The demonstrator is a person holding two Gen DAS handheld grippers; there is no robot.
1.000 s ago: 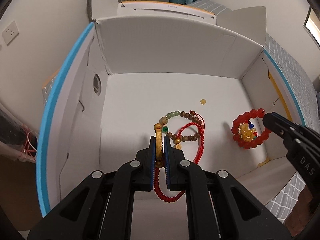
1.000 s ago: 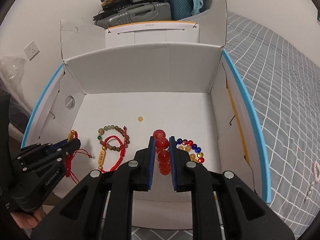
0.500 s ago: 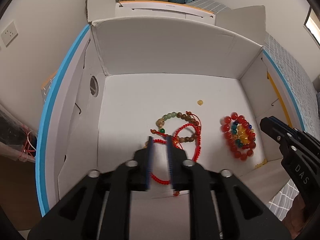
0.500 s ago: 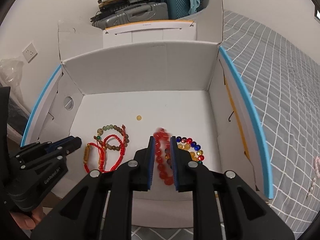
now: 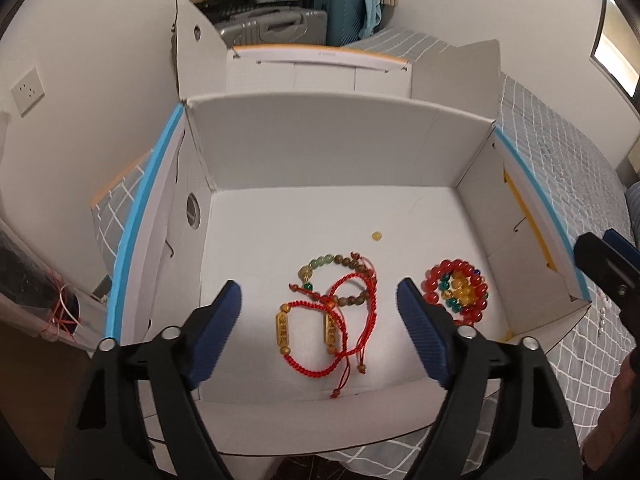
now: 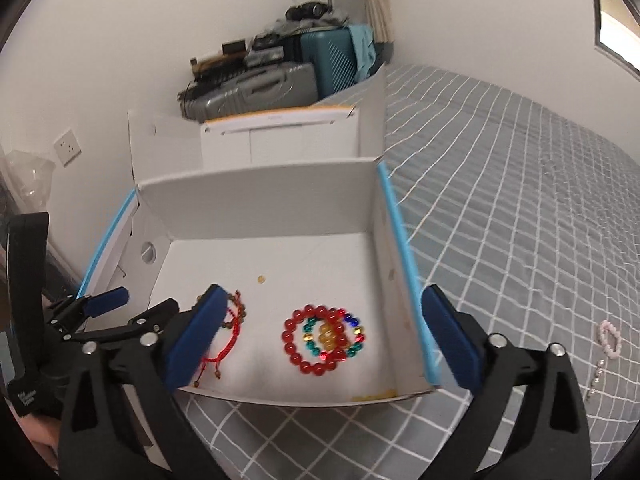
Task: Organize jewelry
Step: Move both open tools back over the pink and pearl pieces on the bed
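Observation:
A white cardboard box (image 5: 340, 160) with blue-edged sides lies open on the bed. On its floor lie red cord bracelets with gold charms (image 5: 316, 332), a wooden and green bead bracelet (image 5: 340, 276) and a red bead bracelet (image 5: 458, 292) around coloured and yellow beads. My left gripper (image 5: 320, 332) is open and empty above the cord bracelets. My right gripper (image 6: 320, 340) is open and empty above the red bead bracelet (image 6: 308, 340). A pink bead bracelet (image 6: 610, 338) and a small pearl piece (image 6: 596, 378) lie on the bedcover right of the box.
A loose yellow bead (image 5: 376, 235) lies on the box floor. The grey checked bedcover (image 6: 520, 200) spreads to the right. Suitcases (image 6: 280, 68) and a second white box (image 5: 320, 68) stand behind. A wall with a socket (image 5: 26, 90) is at the left.
Both grippers have opened and drawn back. The left let go of the red cord bracelet with the gold charm, the right let go of the red bead bracelet; both now lie in the box.

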